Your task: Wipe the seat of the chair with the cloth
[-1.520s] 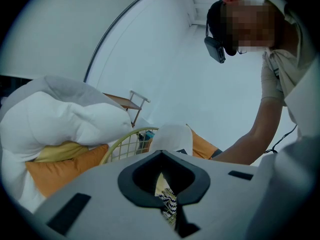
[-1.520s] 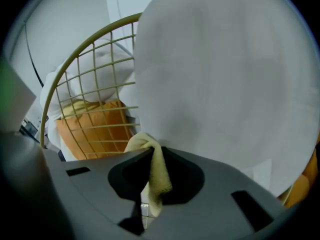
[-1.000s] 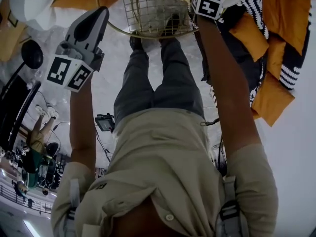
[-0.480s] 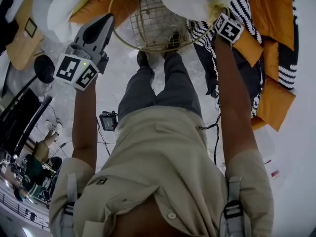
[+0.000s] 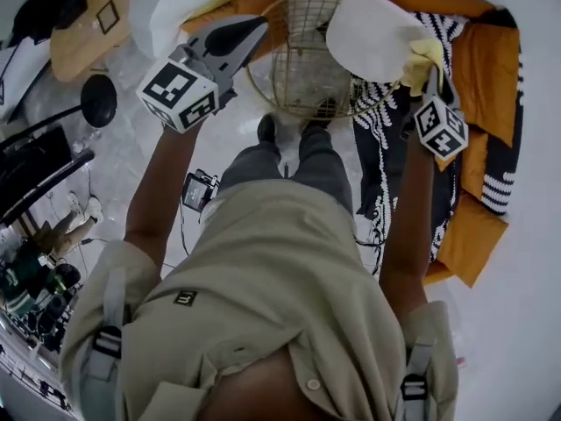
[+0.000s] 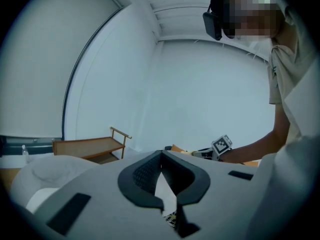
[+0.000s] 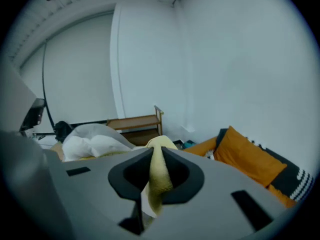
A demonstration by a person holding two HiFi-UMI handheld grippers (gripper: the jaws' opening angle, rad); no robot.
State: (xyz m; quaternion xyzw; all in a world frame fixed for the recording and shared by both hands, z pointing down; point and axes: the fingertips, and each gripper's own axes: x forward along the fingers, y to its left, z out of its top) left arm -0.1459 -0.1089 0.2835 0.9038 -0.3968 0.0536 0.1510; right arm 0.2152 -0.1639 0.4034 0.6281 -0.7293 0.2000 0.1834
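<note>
Cloth [image 5: 422, 55], yellow, hangs clenched in the fingers of the right gripper [image 7: 156, 154], up beside the white cushion [image 5: 372, 33] at the right edge of the round wire chair seat [image 5: 298, 73]. The left gripper [image 6: 161, 156] has its fingers closed on nothing. I'd hold that pinch firm, lower the loose end onto the wire and sweep across.

even cool daylight, heavy fisheye warping, dark vignetted corners.
</note>
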